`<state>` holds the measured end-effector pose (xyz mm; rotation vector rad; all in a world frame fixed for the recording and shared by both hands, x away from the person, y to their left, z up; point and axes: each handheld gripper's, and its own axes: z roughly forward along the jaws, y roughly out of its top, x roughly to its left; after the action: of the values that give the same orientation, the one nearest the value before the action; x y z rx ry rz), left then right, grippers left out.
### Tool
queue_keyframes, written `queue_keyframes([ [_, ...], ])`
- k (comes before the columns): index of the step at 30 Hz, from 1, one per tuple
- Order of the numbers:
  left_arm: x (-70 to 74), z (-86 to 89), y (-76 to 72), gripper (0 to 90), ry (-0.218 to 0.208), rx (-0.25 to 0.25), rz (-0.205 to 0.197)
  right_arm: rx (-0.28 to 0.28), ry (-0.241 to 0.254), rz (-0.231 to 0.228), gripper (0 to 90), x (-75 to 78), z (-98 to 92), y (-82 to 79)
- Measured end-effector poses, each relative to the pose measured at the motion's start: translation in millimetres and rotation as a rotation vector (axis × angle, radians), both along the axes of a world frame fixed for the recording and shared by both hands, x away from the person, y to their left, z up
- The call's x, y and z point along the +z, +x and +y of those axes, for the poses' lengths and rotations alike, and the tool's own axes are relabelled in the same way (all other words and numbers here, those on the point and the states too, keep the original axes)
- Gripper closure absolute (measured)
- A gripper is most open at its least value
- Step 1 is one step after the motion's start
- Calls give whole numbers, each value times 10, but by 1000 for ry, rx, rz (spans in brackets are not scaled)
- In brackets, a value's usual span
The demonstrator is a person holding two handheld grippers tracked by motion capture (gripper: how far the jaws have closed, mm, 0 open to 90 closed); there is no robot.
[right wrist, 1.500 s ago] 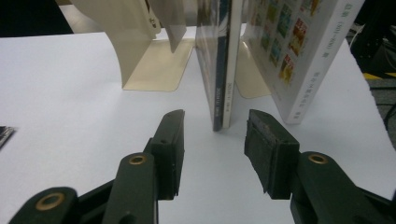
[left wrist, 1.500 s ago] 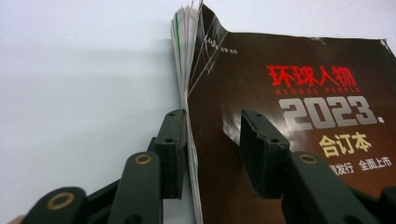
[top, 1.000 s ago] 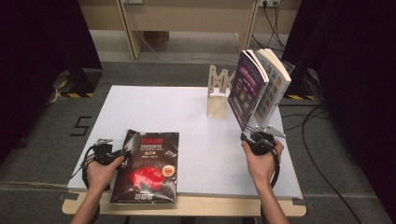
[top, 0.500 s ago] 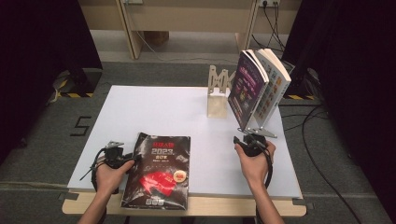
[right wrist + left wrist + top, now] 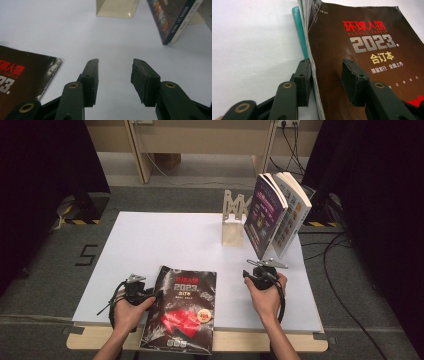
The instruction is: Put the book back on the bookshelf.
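A recording lab or studio: a white table [image 5: 165, 235] stands on grey carpet [image 5: 55, 270] between black curtains [image 5: 45, 160] at 9 and 3 o'clock, hazard tape [image 5: 80, 221] at 10, cables [image 5: 345, 285] at 3.

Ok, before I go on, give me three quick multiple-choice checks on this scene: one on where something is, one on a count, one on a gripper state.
1. Where does the dark 2023 magazine lie?
A. at the table's near edge, by the left gripper
B. upright in the bookend
C. on the floor

2. How many books lean by the wooden bookend?
A. none
B. two
C. five

3. How does the right gripper stand?
A. shut on a book
B. open over bare table
C. shut on the magazine

Answers:
1 A: the high view shows it flat at the table edge, its spine side between the jaws of the left gripper.
2 B: a purple cover and a lighter one lean together.
3 B: the right gripper view shows only white tabletop between its jaws.
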<state>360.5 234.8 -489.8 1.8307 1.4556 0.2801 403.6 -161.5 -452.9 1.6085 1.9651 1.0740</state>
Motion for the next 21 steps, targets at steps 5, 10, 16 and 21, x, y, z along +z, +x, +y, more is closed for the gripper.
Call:
queue_keyframes([
  [5,7,-83,-9,589,2,-12,7,42,14,37,587,-50,138,16],
  [10,11,-154,-13,589,2,-25,10,73,36,82,597,-107,252,66],
  [16,20,-249,-18,584,6,-48,18,78,35,115,593,-144,277,98],
  [21,24,-317,-29,584,12,-65,17,87,66,162,591,-153,279,101],
])
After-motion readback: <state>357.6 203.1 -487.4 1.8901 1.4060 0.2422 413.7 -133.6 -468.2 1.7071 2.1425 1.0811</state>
